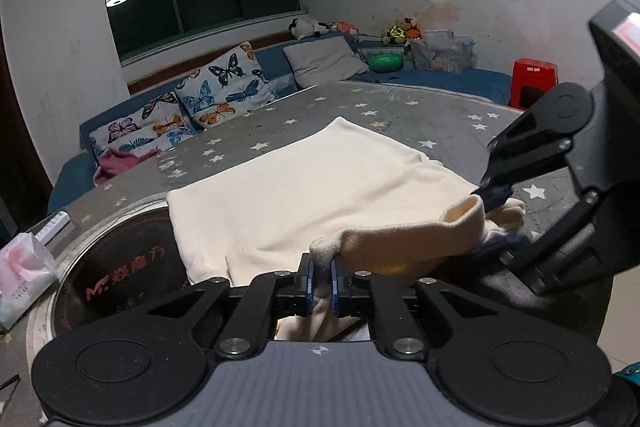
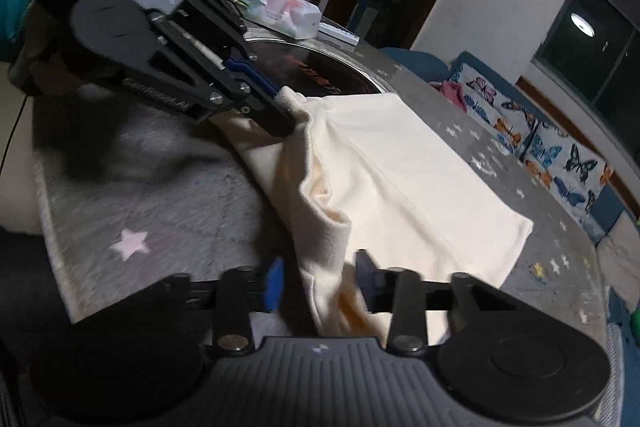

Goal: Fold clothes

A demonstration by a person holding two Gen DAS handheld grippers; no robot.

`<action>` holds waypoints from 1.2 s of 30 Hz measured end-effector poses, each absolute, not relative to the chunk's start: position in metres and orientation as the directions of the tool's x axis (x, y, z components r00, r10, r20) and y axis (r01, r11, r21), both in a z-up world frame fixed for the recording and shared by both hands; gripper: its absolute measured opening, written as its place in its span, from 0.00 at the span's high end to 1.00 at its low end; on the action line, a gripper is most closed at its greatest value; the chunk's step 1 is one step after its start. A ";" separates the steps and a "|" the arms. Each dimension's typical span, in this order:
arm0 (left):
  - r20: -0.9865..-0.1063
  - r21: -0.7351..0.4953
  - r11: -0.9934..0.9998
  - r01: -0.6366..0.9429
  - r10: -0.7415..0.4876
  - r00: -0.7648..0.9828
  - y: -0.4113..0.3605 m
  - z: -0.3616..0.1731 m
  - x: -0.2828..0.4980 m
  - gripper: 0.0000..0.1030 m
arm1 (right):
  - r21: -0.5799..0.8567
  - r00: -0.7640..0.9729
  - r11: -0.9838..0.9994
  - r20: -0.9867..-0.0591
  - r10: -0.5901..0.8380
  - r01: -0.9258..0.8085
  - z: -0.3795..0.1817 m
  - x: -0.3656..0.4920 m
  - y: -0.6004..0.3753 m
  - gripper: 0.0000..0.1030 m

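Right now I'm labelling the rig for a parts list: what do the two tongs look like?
Both are matte black linkage arms with silver rivets and round pivot discs on a ribbed grey body. The left tongs and right tongs have blue pads. White lettering runs along one left arm in the right view.

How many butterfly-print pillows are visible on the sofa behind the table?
2. One butterfly pillow stands propped against the sofa back under the window; the other butterfly pillow lies lower to its left, beside a pink cloth. More could be out of view.
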State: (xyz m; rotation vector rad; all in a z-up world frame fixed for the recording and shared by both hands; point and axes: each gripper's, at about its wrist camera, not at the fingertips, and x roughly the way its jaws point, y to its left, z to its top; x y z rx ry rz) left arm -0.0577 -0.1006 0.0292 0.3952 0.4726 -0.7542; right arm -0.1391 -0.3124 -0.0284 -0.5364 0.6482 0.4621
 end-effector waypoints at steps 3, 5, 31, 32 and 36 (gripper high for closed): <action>-0.527 0.192 0.657 0.729 -0.558 0.641 -0.093 0.027 -0.065 0.83 | -0.227 0.682 0.808 -0.681 0.268 -0.544 -0.020 -0.126 -0.321 0.88; -0.521 0.219 0.649 0.729 -0.554 0.649 -0.088 0.023 -0.071 0.69 | -0.176 0.672 0.828 -0.682 0.288 -0.533 -0.014 -0.121 -0.328 0.89; -0.502 0.279 0.612 0.740 -0.564 0.655 -0.059 0.028 -0.109 0.94 | -0.144 0.710 0.838 -0.617 0.340 -0.526 0.021 -0.158 -0.334 0.91; -0.502 0.274 0.613 0.741 -0.567 0.654 -0.057 0.032 -0.113 0.94 | -0.138 0.705 0.834 -0.617 0.349 -0.534 0.025 -0.165 -0.334 0.91; -0.498 0.265 0.616 0.742 -0.572 0.652 -0.053 0.045 -0.125 0.94 | -0.124 0.687 0.816 -0.619 0.381 -0.564 0.040 -0.195 -0.331 0.91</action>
